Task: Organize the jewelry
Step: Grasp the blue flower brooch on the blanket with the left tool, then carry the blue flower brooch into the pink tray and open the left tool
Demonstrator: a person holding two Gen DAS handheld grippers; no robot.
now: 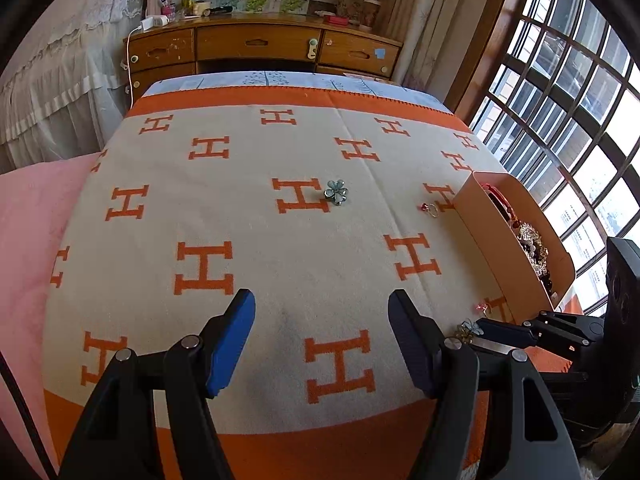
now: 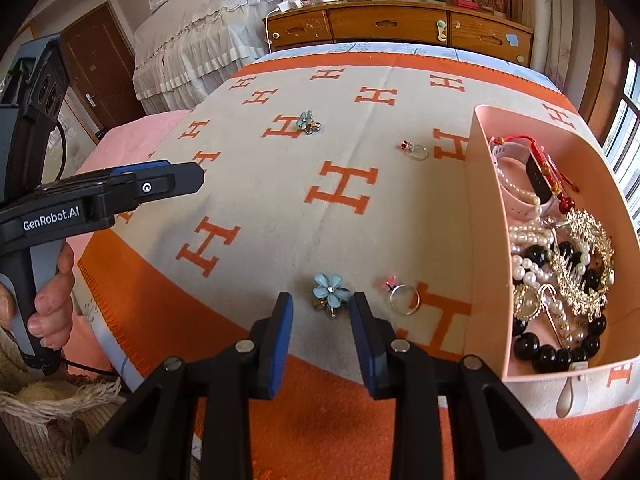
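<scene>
On a bed spread with a cream and orange blanket (image 2: 360, 216) patterned in letter H, two hand-held tools work over scattered jewelry. At far left of the right wrist view, the person's left hand (image 2: 48, 300) grips the handle of the left tool (image 1: 322, 344), which hangs above the blanket's near half with its blue-padded fingers (image 1: 234, 340) spread wide and nothing between them. Farther up the blanket, well apart from that tool, lies a pale blue flower clip (image 1: 336, 193) on the edge of an orange H. To its right sits a silver ring with a red stone (image 2: 414, 151), near the outer wall of the box.

Closer to the blanket's orange border, the right tool (image 2: 321, 344) is open partway, its fingertips standing on either side of a second blue flower clip (image 2: 329, 294) that rests on the cloth; whether the pads touch it cannot be told. Just beside this clip, to the right, lies a silver ring with a pink ornament (image 2: 402, 296).

At far right stands a pink box (image 2: 484, 200), open at the top, holding a heap of white pearl strands (image 2: 530, 240), black beads (image 2: 560, 354), gold-toned hair combs (image 2: 586, 264), a red cord bracelet (image 2: 552, 168) and a pale pink watch (image 2: 524, 196).
</scene>
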